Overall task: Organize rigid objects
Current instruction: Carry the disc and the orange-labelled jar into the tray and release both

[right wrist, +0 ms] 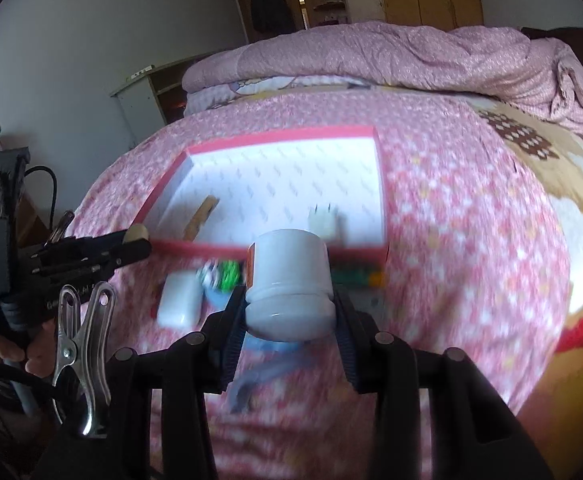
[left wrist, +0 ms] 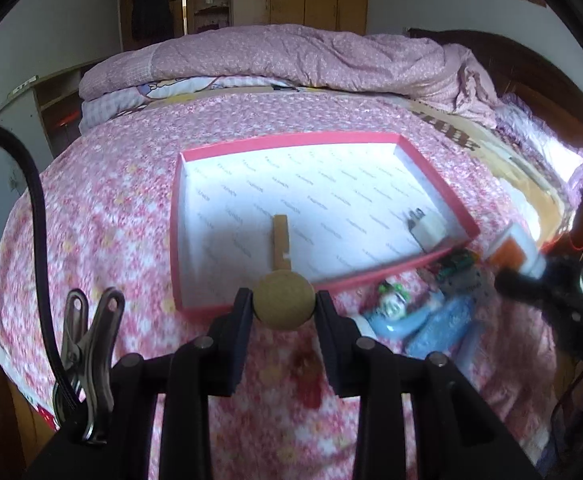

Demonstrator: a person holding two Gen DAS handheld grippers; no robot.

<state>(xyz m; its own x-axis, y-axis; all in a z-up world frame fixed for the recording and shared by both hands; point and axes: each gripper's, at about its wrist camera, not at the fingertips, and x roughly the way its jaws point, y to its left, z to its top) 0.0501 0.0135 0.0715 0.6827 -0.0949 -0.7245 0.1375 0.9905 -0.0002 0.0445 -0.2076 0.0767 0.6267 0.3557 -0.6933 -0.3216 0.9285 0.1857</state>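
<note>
Over the bed (left wrist: 103,208): both tools loaded, red-rimmed box (left wrist: 331,138) ahead and below.
Left tool (left wrist: 284,304): clamped on a cork-coloured ball (left wrist: 284,305), pads pressing either side, ball held just above the near rim.
Right tool (right wrist: 290,312): clamped on a white bottle (right wrist: 289,280) with an orange label, cap end toward the camera, body pointing forward.
Bottle axis: roughly along the tool's fingers, aimed at the box; drop likely to land lengthwise.
Key relation: box lies straight ahead of each tool and lower; near wall directly under both loads, so judged next move is forward and down past that rim.
Nearer hand: hard to call; ball looks right over the near edge, bottle just short of it.
Inside the box: wooden stick (left wrist: 280,246) lying front-to-back near the near wall; white plug adapter (left wrist: 427,228) toward the right corner; rest of the floor bare.
Outside the box: blurred clutter on the bedspread by the near-right corner — blue toy (left wrist: 419,320), green-and-white figure (left wrist: 389,300), white case (right wrist: 180,300).
Left view only: box interior sharp, right tool a dark blur at far right with the bottle's orange label.
Right view only: left tool side-on at far left, ball peeking out at its tip, a hand (right wrist: 19,354) on the grip below.
Risk: ball apt to roll once released.
</note>
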